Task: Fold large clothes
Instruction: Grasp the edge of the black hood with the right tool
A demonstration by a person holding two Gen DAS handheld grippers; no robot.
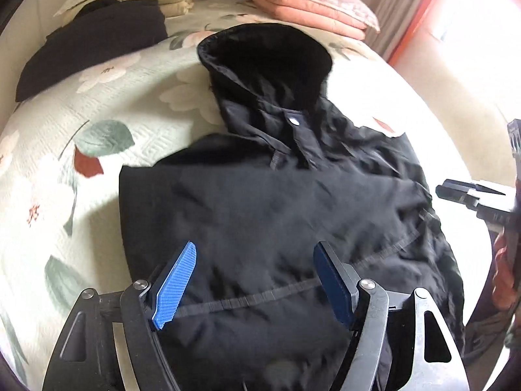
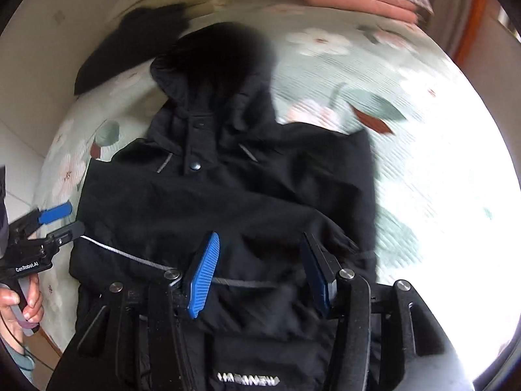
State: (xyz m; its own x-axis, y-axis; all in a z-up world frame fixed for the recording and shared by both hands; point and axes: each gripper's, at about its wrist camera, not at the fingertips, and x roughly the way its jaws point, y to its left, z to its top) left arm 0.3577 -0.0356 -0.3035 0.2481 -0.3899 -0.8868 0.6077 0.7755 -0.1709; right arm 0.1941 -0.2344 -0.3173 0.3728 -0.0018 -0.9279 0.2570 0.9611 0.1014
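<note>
Left wrist view: my left gripper (image 1: 254,280), fingers spread, holds nothing.
Right gripper (image 2: 260,270): spread too.
Jacket (image 1: 267,202): flat mid-bed, ready to fold.

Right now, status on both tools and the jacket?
Left tool open, right tool open, both over the black jacket. Jacket flat on bed, hood up. Dark folded garment beyond, clear of it.
</note>
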